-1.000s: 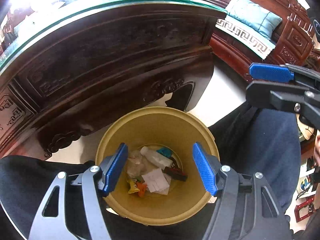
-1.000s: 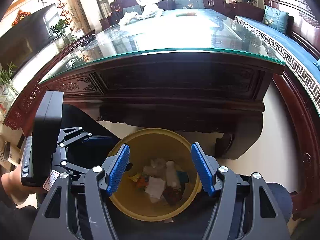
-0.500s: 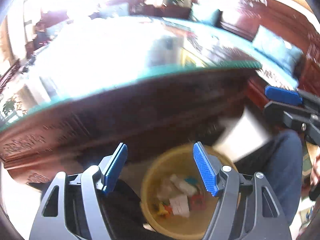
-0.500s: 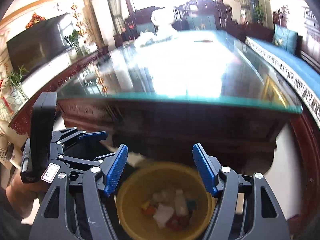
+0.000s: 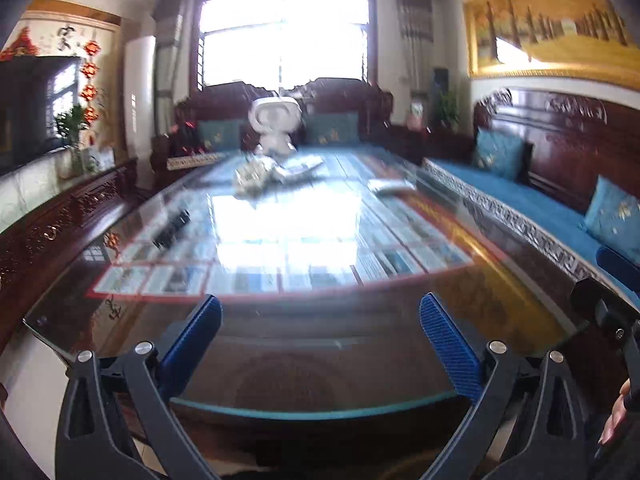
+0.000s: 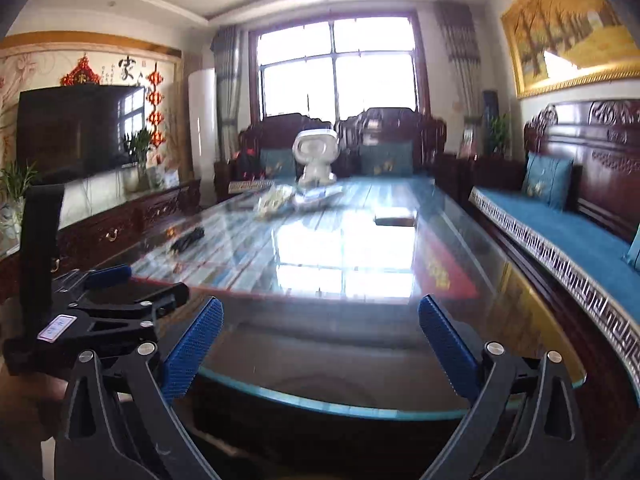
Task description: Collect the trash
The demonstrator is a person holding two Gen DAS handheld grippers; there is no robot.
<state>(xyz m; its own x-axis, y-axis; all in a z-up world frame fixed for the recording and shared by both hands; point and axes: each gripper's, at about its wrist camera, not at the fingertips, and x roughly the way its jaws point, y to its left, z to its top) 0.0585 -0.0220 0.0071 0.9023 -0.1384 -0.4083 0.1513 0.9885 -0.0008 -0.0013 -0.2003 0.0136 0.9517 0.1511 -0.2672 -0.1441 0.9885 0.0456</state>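
Observation:
Both grippers point level over a long glass-topped wooden table (image 5: 304, 240). My left gripper (image 5: 320, 308) is open and empty above the table's near edge. My right gripper (image 6: 320, 310) is open and empty too, beside it; the left gripper shows at the left of the right wrist view (image 6: 108, 276). A crumpled clear wrapper (image 5: 256, 174) lies far down the table, also in the right wrist view (image 6: 276, 200). A dark small object (image 6: 188, 238) lies left of the middle. The yellow trash bin is out of view.
A white figurine (image 6: 316, 156) stands at the table's far end. A flat booklet (image 6: 394, 216) lies on the right side. A blue-cushioned wooden bench (image 6: 560, 240) runs along the right. A low cabinet with a TV (image 6: 80, 128) runs along the left.
Both grippers tilted up from the yellow bin of trash under the table edge to a level view along the tabletop. The bin left the view. Both stayed open.

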